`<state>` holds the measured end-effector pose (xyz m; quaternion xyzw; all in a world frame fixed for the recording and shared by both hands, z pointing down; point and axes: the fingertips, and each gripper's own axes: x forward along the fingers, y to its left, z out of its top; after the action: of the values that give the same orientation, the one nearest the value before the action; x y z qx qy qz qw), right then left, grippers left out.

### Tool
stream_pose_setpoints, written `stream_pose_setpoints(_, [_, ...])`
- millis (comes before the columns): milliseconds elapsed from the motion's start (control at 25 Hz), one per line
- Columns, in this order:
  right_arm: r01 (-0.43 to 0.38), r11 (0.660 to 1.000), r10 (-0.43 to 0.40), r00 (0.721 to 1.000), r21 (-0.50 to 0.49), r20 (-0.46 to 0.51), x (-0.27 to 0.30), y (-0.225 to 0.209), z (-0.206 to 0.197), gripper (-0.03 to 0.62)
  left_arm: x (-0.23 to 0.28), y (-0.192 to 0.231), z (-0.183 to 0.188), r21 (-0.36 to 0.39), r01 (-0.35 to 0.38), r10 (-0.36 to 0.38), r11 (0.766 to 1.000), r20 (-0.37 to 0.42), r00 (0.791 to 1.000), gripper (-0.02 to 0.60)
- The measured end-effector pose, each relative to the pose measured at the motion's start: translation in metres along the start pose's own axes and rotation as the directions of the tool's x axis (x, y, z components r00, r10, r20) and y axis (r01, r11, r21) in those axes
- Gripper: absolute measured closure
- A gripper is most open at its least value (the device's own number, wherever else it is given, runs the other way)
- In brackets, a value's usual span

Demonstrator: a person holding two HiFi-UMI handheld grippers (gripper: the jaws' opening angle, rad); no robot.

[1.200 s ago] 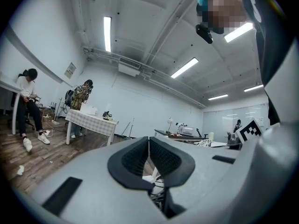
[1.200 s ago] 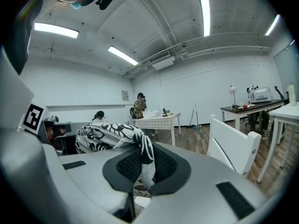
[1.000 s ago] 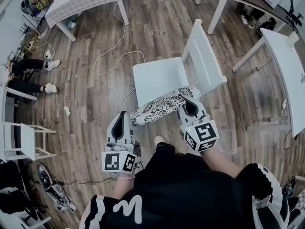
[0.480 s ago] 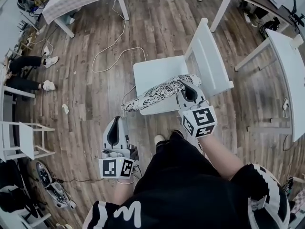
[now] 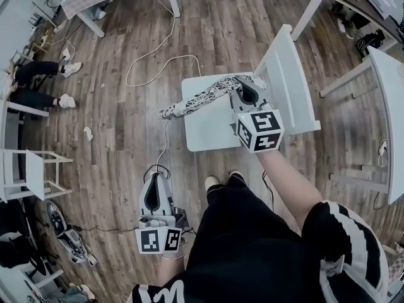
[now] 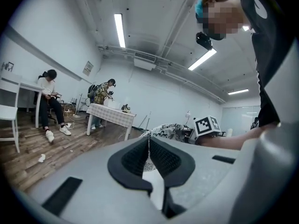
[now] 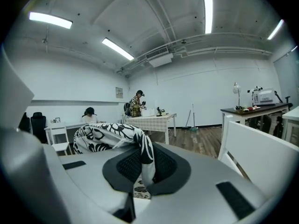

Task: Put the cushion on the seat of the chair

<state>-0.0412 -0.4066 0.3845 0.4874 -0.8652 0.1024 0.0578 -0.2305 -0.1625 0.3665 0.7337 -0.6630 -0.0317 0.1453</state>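
Head view shows the right arm stretched out over the chair (image 5: 208, 128), right gripper (image 5: 244, 93) clamped on one end of the black-and-white patterned cushion (image 5: 201, 100). The cushion lies limp and folded across the seat, its far end past the edge opposite the backrest. The left gripper (image 5: 155, 183) is held low, short of the chair, jaws together, empty.

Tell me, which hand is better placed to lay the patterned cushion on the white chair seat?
Right. The right hand-held gripper is shut on the cushion, over the chair seat. The left hand-held gripper is shut, empty, down by the person's legs, away from the chair.
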Motion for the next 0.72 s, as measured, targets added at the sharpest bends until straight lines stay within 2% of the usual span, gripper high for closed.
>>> stream_pose_setpoints(200, [0.025, 1.000, -0.025, 1.000, -0.003, -0.005, 0.036, -0.019, -0.005, 0.565, 0.000, 0.002, -0.005, -0.015, -0.046, 0.046, 0.999, 0.002, 0.999, 0.568])
stream_pose_setpoints(720, [0.132, 0.987, -0.129, 0.991, -0.093, 0.032, 0.104, -0.076, -0.005, 0.565, -0.001, 0.005, -0.031, -0.042, -0.097, 0.095, 0.994, -0.051, 0.994, 0.568])
